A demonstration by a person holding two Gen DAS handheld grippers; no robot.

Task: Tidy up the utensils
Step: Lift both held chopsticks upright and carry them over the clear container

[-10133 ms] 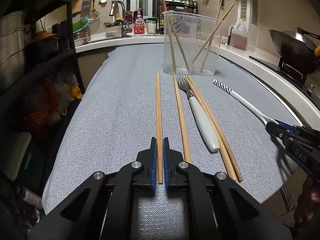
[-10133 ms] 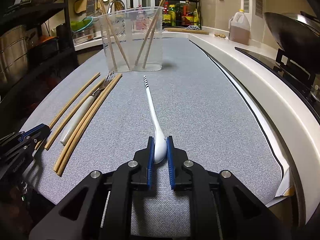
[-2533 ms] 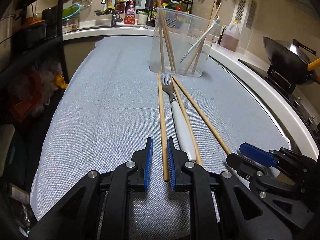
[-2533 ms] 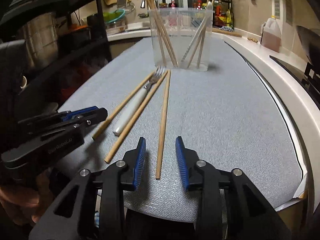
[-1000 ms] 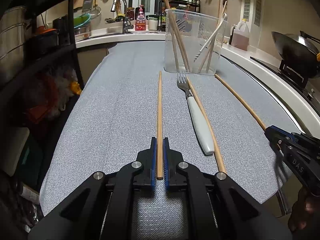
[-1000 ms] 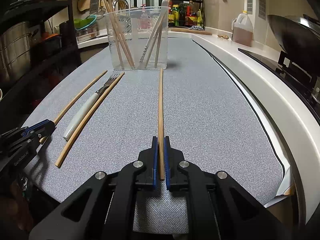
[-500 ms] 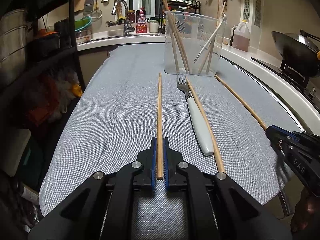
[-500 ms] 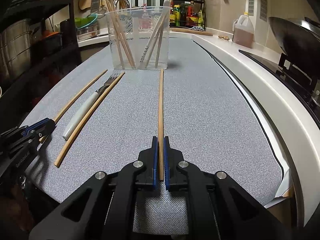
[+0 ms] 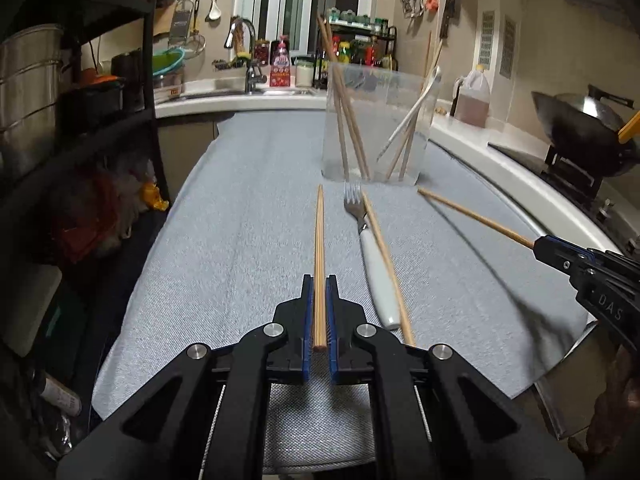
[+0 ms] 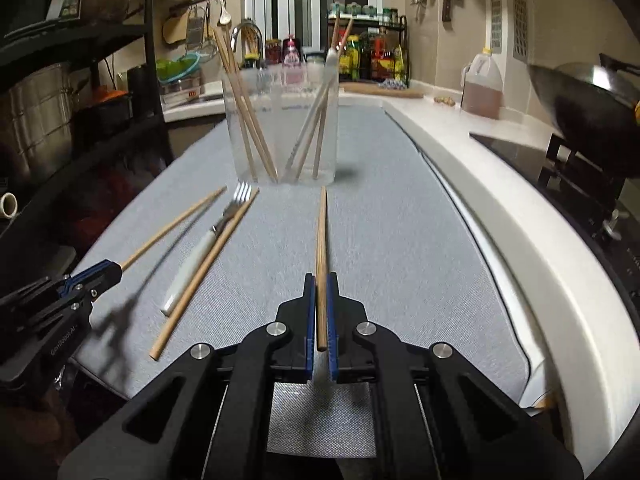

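Note:
My left gripper is shut on a wooden chopstick that points toward the clear plastic container. My right gripper is shut on a second chopstick, also raised off the grey mat. Each gripper shows in the other's view: the right gripper at the right edge, the left gripper at the lower left. A white-handled fork and one more chopstick lie side by side on the mat. The container holds several chopsticks and a white spoon.
A white counter runs along the mat's right side, with a wok on a stove and an oil jug. Dark shelving with pots stands at the left. A sink and bottles sit behind the container.
Both grippers have risen with their chopsticks, which have come off the mat. The fork and the loose chopstick lie where they were.

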